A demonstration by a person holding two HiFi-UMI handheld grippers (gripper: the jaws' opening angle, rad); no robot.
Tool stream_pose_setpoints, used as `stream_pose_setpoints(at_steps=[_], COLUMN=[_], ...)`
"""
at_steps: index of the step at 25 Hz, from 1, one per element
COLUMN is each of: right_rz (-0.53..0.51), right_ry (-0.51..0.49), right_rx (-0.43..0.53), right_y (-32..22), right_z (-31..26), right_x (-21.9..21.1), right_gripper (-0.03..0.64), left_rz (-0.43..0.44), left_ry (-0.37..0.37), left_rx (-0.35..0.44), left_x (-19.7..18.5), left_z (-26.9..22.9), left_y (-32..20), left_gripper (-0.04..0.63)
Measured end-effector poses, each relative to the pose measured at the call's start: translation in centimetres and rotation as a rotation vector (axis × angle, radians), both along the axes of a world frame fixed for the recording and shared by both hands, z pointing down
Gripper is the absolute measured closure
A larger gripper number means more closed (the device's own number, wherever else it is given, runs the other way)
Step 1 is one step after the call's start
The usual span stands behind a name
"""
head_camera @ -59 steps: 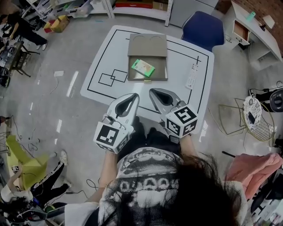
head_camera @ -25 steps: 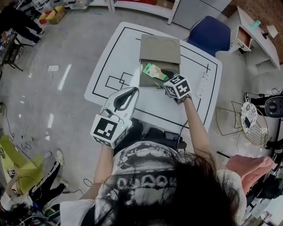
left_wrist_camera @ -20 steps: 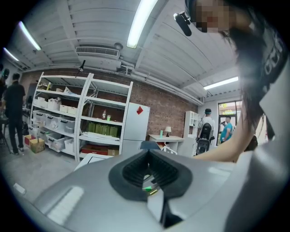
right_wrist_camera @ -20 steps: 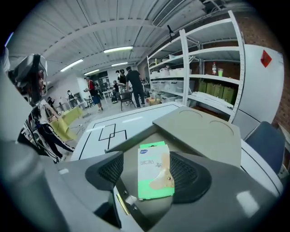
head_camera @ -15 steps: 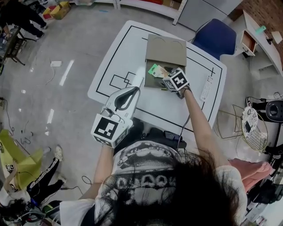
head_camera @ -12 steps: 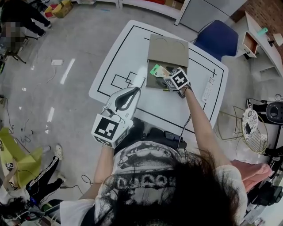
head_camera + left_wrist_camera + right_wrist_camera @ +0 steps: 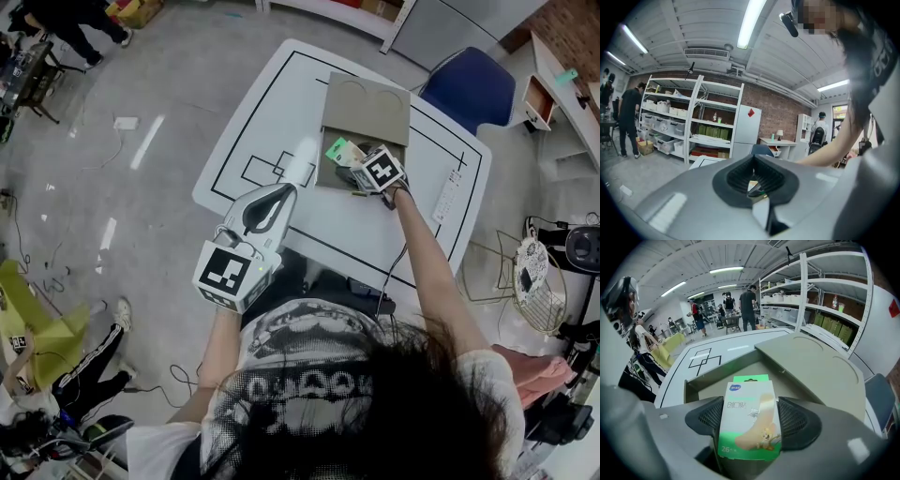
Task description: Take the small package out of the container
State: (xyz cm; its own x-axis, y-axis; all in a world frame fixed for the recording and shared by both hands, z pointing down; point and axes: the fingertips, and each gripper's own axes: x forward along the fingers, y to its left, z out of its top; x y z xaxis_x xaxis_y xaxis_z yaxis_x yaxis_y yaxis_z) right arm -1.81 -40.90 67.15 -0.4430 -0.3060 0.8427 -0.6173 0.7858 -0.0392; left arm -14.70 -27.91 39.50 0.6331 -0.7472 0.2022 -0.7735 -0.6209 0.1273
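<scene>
The small green-and-white package [image 7: 747,399] lies inside the open cardboard container [image 7: 708,376], whose lid [image 7: 366,101] is folded back on the white table [image 7: 281,103]. In the head view the package [image 7: 339,150] shows just left of my right gripper [image 7: 356,164]. That right gripper [image 7: 751,420] reaches into the container with its jaws opening; the package sits between the pads [image 7: 707,417], and no firm grip shows. My left gripper [image 7: 278,194] hangs shut and empty in front of the table, its jaws [image 7: 757,187] meeting.
Black outlines and two squares [image 7: 267,170] are drawn on the tabletop. A white remote [image 7: 448,195] lies near the table's right edge. A blue chair [image 7: 469,84] stands behind the table, a wire basket [image 7: 532,281] to the right. Shelves and people are farther off.
My right gripper has reached forward from my body into the container and now has the package between its jaws, which have spread wider. The left gripper has stayed where it was.
</scene>
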Motion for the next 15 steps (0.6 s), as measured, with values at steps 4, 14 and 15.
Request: stream_pose_setpoints(at_steps=[4,14,15], right_rz=[-0.005,-0.001,0.004], right_ry=[0.004,-0.073,-0.089], right_rx=[0.014,0.095,0.105], right_y=[-0.1,-0.4,-0.4], right_z=[-0.3,-3.9,-4.5], right_x=[0.4,0.2,0.1], right_gripper=[0.259,0.259,0.259], left_rz=[0.002,0.011,0.012], left_ry=[-0.001,-0.005,-0.005], left_rx=[-0.005,-0.004,-0.004], left_x=[0.2,1.3,1.4], left_z=[0.1,0.0,0.0], left_y=[-0.2,0.0,0.1], left_gripper=[0.595,0.595,0.595])
